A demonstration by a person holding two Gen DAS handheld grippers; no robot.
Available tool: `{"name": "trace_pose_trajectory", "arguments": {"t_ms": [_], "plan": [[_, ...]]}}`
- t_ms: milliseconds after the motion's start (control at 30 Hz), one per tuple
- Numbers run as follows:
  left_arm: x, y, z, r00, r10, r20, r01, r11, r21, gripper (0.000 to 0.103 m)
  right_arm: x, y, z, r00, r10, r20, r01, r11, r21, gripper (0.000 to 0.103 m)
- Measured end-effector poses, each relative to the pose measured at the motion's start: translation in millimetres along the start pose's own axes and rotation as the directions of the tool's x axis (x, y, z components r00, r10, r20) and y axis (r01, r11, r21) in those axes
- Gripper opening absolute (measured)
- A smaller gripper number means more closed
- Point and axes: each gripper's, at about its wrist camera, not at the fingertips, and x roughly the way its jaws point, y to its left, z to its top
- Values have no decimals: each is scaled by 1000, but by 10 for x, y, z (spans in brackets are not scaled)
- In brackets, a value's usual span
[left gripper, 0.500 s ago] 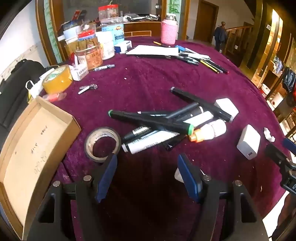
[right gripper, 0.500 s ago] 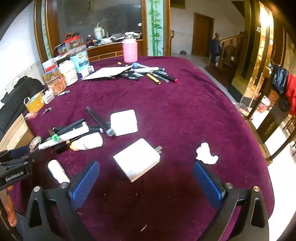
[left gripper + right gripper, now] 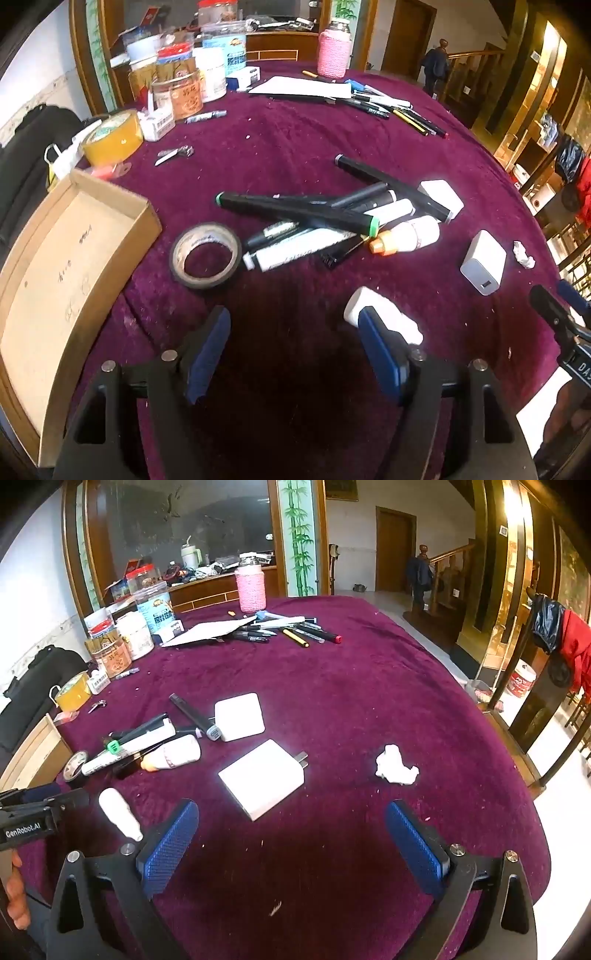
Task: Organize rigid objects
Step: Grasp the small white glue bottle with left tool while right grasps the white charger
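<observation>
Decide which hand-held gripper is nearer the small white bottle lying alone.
Left. The left hand-held gripper has the small white bottle beside one finger; the right hand-held gripper sits further off.

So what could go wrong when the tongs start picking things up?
1. The markers lie crossed in a heap, so lifting one may drag or roll the others across the cloth.
2. The small white bottle lies right beside a pad of the open left tongs; a move sideways could knock it away.
3. The white charger looks smooth and lies flat, so it might slip from the open right tongs.
</observation>
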Motion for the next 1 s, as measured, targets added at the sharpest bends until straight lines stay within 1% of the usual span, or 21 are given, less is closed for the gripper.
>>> {"name": "trace_pose_trajectory", "arguments": {"t_ms": [200,300,467,500,667,800,1000], "plan": [[-40,8,-62,999,-19,-26,19,999,-31,72,-1,-29,-42,999,37,11,-37,999,19,102],[7,-98,-68,996,-60,-60,58,998,-33,72,16,-24,-56,999,45,16,-46,999,19,102],[124,-403,-82,988,-112,-103,111,994,-13,72,40,-22,-88,998,67,17,-68,997,23,92],[139,-437,-77,987,-116,-108,115,993,-13,72,45,-32,-94,997,74,13,-74,997,27,91],[196,-567,-33,990,-94,-105,92,996,-20,72,33,-110,-117,996,83,15,-83,996,42,91],[253,-584,8,993,-63,-102,59,998,-36,72,52,-156,-129,996,90,14,-90,994,58,91],[336,-551,33,992,-45,-119,36,997,-74,72,95,-158,-129,994,111,9,-111,992,65,91]]}}
